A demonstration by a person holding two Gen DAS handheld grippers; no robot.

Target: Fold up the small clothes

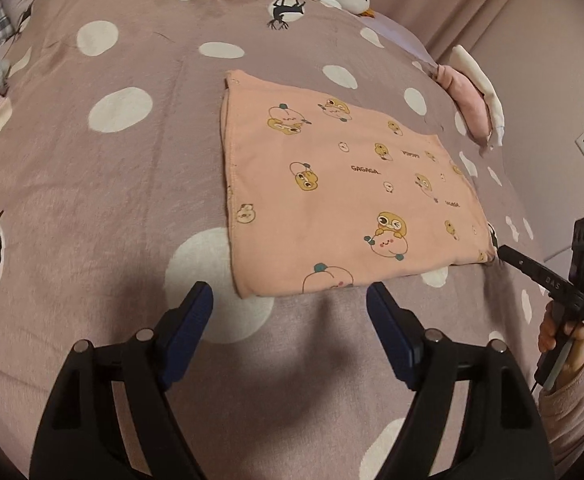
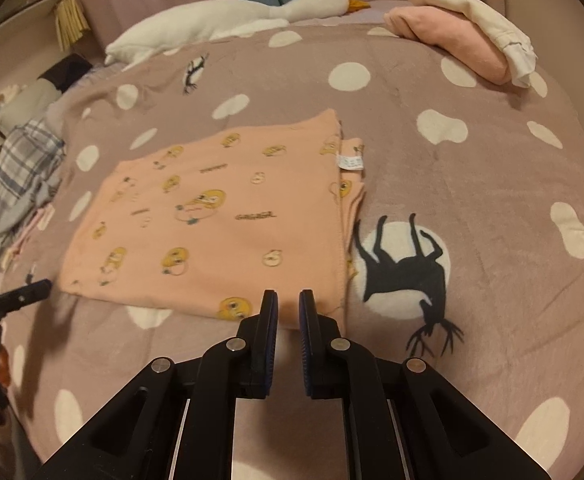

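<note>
Lying flat near the middle of both views is a folded peach garment printed with small yellow cartoon characters, spread as a neat rectangle on a mauve blanket with white dots and black deer silhouettes. In the left wrist view the garment sits just right of centre, its near edge close above the left gripper, whose two dark fingers stand wide apart at the bottom of the frame with nothing between them, just short of the cloth. At the right edge of that view the right gripper shows from the side, its tip at the garment's lower right corner, held by a hand in a fuzzy pink sleeve.

In the right wrist view the garment fills the centre left, a white label on its right edge. The right gripper sits at the bottom centre, its fingers nearly closed with only a narrow slit; whether cloth is pinched there cannot be told. A white plush goose lies along the top, a stack of folded pink and cream clothes at the upper right, and plaid clothing at the left edge.
</note>
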